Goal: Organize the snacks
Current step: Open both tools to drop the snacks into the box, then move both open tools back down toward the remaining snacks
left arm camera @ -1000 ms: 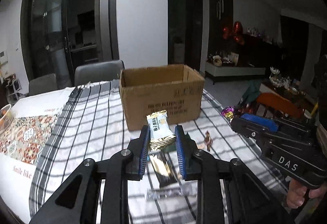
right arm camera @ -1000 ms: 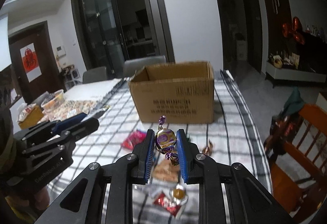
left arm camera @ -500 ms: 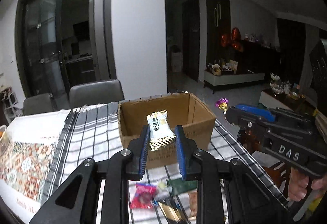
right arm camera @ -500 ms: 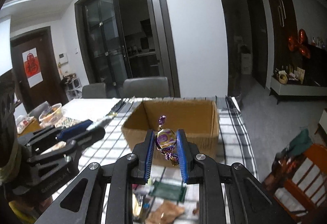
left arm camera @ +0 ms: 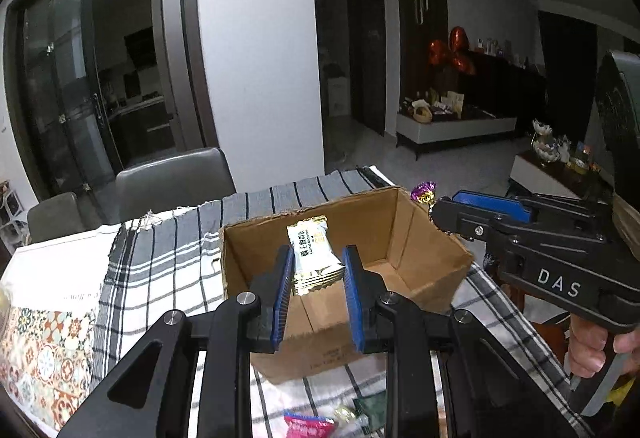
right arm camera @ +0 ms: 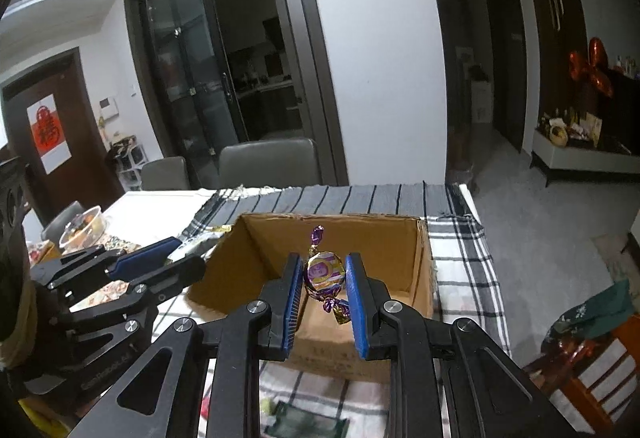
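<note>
Both grippers have carried their loads forward; the open brown cardboard box (left arm camera: 344,270), earlier ahead on the checked tablecloth (left arm camera: 160,270), now lies directly below. Left gripper (left arm camera: 316,280) clamps a white-and-gold foil snack packet (left arm camera: 314,260), box interior at 12 o'clock. Right gripper (right arm camera: 324,288) pinches a purple-and-gold twist-wrapped candy (right arm camera: 324,272) over the box. Step: transport complete, drop pending. Next: lower slightly, release both inside.

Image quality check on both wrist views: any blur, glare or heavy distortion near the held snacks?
Left wrist view: dim room, strong fisheye bending of the door frames, black corners; the white-and-gold snack packet in the left tool is sharp. Right wrist view: same vignette; the purple foil-wrapped candy shows small glints, while table snacks at the bottom edge are blurred.
</note>
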`<state>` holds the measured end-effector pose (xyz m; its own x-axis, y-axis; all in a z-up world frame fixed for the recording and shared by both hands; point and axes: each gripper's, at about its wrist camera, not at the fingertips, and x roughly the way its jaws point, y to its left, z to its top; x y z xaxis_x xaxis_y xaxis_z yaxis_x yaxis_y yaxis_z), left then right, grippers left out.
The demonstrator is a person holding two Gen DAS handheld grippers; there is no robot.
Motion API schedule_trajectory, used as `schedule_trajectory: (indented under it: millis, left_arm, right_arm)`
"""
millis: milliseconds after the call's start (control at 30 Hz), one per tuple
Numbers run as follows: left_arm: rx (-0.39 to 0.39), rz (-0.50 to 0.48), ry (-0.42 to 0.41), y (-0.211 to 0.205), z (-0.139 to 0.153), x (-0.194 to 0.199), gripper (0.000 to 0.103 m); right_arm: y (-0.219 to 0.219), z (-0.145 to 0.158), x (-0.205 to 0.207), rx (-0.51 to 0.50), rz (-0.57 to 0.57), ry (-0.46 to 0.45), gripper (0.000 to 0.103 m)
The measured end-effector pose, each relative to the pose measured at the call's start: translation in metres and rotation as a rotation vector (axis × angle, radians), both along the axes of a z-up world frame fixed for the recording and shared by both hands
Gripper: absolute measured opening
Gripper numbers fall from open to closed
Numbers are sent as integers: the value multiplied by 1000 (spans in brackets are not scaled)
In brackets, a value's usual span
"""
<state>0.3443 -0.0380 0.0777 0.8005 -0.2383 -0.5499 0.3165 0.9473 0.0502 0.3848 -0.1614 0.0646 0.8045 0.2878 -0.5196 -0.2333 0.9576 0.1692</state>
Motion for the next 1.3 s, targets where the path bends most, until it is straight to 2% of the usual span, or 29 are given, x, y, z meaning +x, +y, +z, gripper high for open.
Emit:
schedule_trajectory:
  millis: [133,200,267,333,400,567,933,1100,1300]
  left_arm:
    - [6,11,26,-2,-4,24,27]
    - [1,19,46,-2,-5,30,37]
    - [-10,30,52,1,-5,30,48]
    - [-8,48,45,3,-5,24,50]
    - [-1,68,35,4,-4,15,62]
    - [-7,100,36,10,0,-6,63]
    - [19,80,-25,14,10,-77,63]
    - [28,92,-60,18,7,-105,63]
    - [25,98,-56,25,-4,-126,63]
  right_arm:
    - [-4,-9,19,0,-30,31,24]
    - [-4,-11,28,1,-45,55,30]
    - [-8,-11,32,0,-60,65,43]
    - [-7,-11,28,-18,-66,59,44]
    - [-4,-10,18,-47,-71,42,44]
    - [-3,-8,-9,-48,-68,27,44]
    - [3,-6,-77,-11,-54,-4,44]
    - [5,-12,-106,1,-45,-13,44]
    - [7,-23,-127,7,-38,-1,44]
